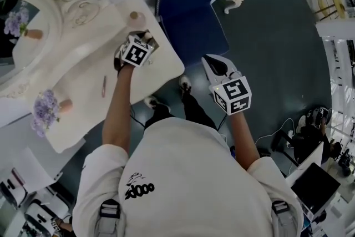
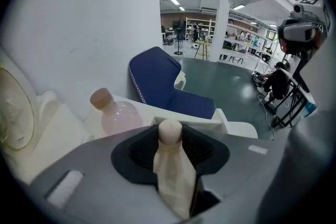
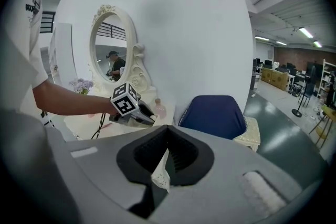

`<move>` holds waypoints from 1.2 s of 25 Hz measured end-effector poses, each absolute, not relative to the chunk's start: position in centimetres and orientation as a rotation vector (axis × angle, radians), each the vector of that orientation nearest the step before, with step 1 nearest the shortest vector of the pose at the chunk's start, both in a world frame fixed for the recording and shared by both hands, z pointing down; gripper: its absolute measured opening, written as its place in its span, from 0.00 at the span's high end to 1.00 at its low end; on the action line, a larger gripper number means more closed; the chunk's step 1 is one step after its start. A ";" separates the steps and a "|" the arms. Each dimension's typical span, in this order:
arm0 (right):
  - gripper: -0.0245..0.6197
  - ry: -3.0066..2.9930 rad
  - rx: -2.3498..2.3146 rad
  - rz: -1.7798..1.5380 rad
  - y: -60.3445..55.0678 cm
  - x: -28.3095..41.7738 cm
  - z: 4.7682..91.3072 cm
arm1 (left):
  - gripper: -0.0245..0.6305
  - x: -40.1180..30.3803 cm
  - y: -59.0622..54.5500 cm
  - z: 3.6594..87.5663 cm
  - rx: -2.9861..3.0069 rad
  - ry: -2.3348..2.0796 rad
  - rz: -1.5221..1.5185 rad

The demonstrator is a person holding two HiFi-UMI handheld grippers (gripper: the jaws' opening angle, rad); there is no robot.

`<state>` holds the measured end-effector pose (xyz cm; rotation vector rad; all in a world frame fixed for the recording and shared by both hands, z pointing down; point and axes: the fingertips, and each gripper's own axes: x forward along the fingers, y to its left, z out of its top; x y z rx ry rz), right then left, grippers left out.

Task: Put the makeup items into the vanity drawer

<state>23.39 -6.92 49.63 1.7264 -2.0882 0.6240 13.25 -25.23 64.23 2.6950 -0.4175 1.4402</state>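
My left gripper (image 1: 147, 38) hovers over the far right end of the white vanity table (image 1: 163, 72). It is shut on a small cream makeup bottle with a rounded cap (image 2: 170, 132), held upright between the jaws. Just beyond it stands a pink bottle with a tan cap (image 1: 135, 18) (image 2: 116, 114). A dark opening (image 1: 156, 45) shows beside the jaws; I cannot tell whether it is the drawer. A thin pink stick (image 1: 104, 86) lies on the tabletop nearer me. My right gripper (image 1: 209, 61) hangs in the air over the floor right of the table, jaws together, nothing in them.
An oval mirror in a carved white frame (image 1: 25, 25) stands at the table's left. Purple flowers in a small vase (image 1: 45, 108) sit at its near left corner. A blue chair (image 1: 191, 8) stands on the dark green floor just past the table's right end.
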 end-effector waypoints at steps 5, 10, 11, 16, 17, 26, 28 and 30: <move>0.95 -2.097 1.722 0.620 -7.2 23.6 49.6 | 0.70 12.8 -25.5 64.4 2.688 -0.474 1.414; 0.96 -2.134 1.697 0.578 -8.5 23.3 48.7 | 0.70 11.9 -26.7 61.3 2.727 -0.610 1.214; 0.95 -2.146 1.685 0.565 -9.0 23.1 48.5 | 0.73 11.3 -27.0 60.5 2.728 -0.657 1.153; 0.96 -2.215 1.616 0.501 -11.0 21.5 47.3 | 0.92 7.5 -27.6 56.5 2.725 -0.848 0.918; 0.95 -2.225 1.606 0.491 -11.3 21.1 47.0 | 0.94 6.8 -27.4 55.7 2.723 -0.865 0.881; 0.95 -2.397 1.378 0.344 -16.8 14.6 44.8 | 0.94 -2.8 -25.7 50.8 2.612 -1.132 0.627; 0.95 -2.431 1.319 0.315 -18.0 12.8 44.4 | 0.94 -5.0 -25.2 50.3 2.581 -1.192 0.603; 0.95 -2.463 1.251 0.285 -19.0 10.7 44.1 | 0.94 -7.3 -24.7 50.2 2.541 -1.255 0.582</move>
